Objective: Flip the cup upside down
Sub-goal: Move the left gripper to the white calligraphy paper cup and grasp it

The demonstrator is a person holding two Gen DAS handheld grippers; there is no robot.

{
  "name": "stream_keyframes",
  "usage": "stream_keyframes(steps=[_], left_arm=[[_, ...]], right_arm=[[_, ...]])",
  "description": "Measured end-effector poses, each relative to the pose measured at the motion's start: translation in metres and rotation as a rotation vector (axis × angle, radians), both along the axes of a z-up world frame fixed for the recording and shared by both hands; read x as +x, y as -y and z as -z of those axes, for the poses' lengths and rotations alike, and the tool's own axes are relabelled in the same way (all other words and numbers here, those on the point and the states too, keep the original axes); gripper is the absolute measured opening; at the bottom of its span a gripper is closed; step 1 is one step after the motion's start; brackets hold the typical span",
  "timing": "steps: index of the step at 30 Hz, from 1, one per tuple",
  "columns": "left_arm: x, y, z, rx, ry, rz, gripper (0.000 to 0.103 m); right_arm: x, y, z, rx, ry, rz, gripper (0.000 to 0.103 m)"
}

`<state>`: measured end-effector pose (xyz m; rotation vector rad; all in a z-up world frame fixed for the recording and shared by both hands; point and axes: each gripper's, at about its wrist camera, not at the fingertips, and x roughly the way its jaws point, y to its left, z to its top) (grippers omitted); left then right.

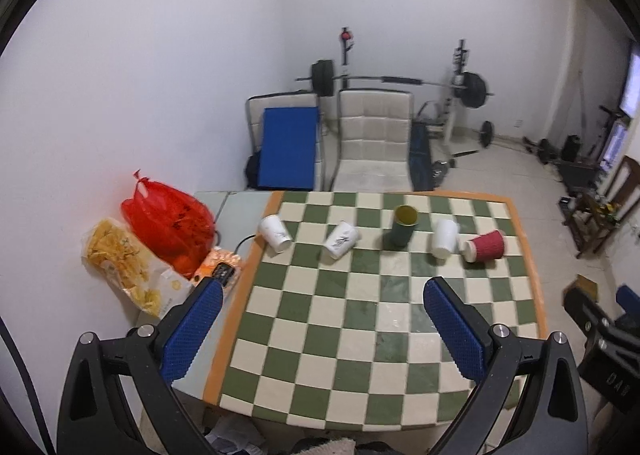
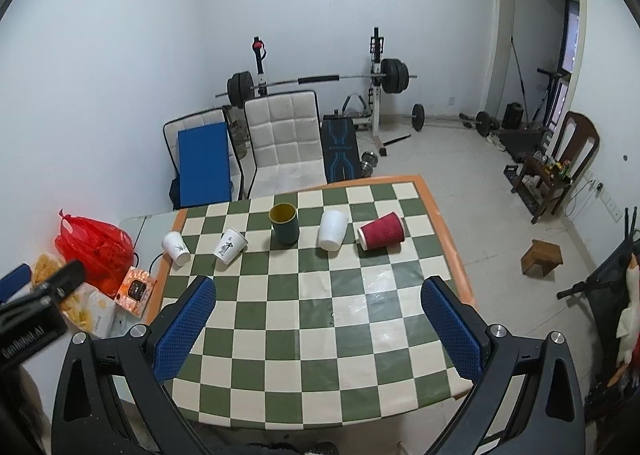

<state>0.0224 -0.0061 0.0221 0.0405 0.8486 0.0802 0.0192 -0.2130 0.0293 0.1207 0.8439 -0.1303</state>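
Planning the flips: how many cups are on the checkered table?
5, in a row from left: white cup, printed white cup, upright green cup, plain white cup, red ribbed cup on its side.

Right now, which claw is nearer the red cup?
Right, by a small margin. The right claw hangs back over the table's near half, the red cup ahead and slightly right. The left claw sits further left; the cup lies far right of it.

Black frames, blue textured jaws

Left gripper (image 1: 323,287), right gripper (image 2: 319,287): fingers spread wide, holding nothing.
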Motion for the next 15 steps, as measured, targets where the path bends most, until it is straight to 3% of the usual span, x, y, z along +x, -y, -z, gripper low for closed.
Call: stream_keyframes(steps=[6, 15], left_arm=[[0.039, -0.005, 0.045, 0.073, -0.075, -0.069, 0.103], [0.12, -0.022, 0.137, 0.131, -0.269, -0.063, 0.103]], right_arm=[[0.05, 0.004, 0.068, 0.041, -0.091, -0.035, 0.103], [0.129, -0.005, 0.18, 0.073, -0.219, -0.044, 0.103]])
